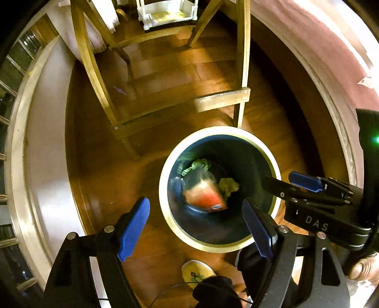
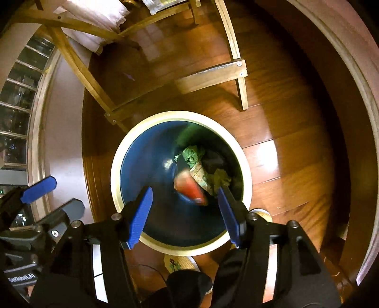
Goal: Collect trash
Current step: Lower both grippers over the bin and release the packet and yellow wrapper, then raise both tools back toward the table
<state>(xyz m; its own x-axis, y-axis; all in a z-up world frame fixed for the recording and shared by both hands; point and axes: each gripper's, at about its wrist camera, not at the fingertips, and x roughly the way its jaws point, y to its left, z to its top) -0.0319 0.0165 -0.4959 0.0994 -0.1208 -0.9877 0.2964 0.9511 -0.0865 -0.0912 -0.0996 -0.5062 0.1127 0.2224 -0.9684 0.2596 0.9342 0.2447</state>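
Observation:
A round bin with a cream rim [image 1: 163, 206] [image 2: 116, 180] and dark blue inside stands on the wooden floor. Inside lie a blurred red and clear wrapper [image 1: 205, 196] [image 2: 189, 188], green crumpled paper [image 1: 196, 164] [image 2: 191, 152] and yellowish crumpled paper [image 1: 228, 186]. My left gripper [image 1: 196, 229] is open and empty above the bin's near rim. My right gripper [image 2: 184, 215] is open and empty above the bin's near side. The right gripper also shows in the left wrist view [image 1: 291, 183], over the bin's right rim. The left gripper shows at the left of the right wrist view [image 2: 49, 196].
A wooden frame with legs and crossbars [image 1: 221, 100] [image 2: 213, 75] stands just behind the bin. A pale wall and baseboard [image 1: 47, 147] run along the left. A white cloth [image 2: 94, 14] hangs at the back. A slippered foot [image 1: 197, 272] [image 2: 175, 261] is below the bin.

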